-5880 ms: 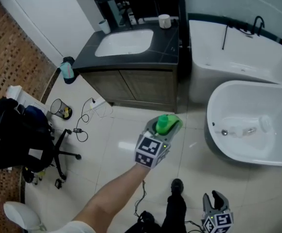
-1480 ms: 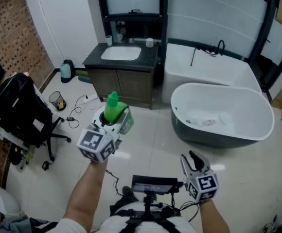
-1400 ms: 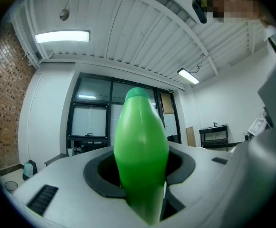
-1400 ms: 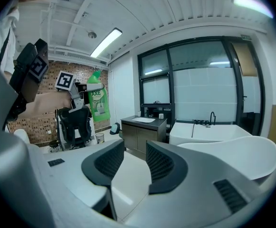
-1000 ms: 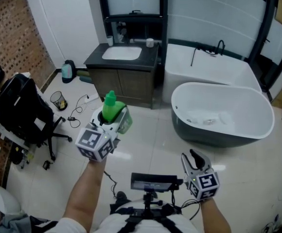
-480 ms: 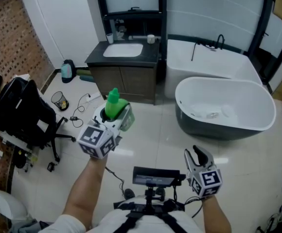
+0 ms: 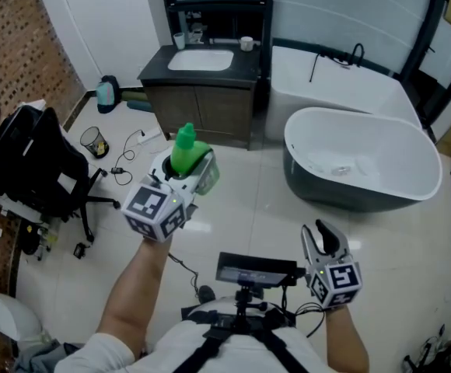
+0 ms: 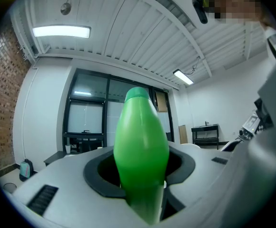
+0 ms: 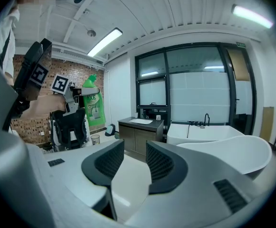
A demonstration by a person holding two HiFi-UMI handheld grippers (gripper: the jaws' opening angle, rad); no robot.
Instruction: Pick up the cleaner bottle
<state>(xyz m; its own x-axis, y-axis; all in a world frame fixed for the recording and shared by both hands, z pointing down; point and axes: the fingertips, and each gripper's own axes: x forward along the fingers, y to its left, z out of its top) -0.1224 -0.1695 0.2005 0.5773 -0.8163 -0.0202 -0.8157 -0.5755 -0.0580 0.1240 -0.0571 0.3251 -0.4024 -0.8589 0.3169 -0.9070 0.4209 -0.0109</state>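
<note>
The cleaner bottle [image 7: 184,148] is bright green with a tapered cap and a printed label. It stands upright in my left gripper [image 7: 188,167], which is shut on its body and held up at chest height on the left. In the left gripper view the bottle [image 8: 142,146] fills the gap between the jaws of that gripper [image 8: 140,177]. My right gripper [image 7: 324,236] hangs lower at the right, open, with nothing between its jaws [image 9: 135,164]. From the right gripper view the bottle [image 9: 93,106] shows far left, well apart from it.
A white oval bathtub [image 7: 302,130] stands on the tiled floor ahead right, with a built-in tub [image 7: 342,84] behind it. A dark vanity [image 7: 245,67] with a sink is straight ahead. A black office chair [image 7: 31,169], a wire wastebasket [image 7: 93,140] and floor cables [image 7: 128,162] lie left.
The bottle stays gripped in the left gripper throughout. Both hands have drifted slightly, and the vanity and tubs have slid up in the head view.
</note>
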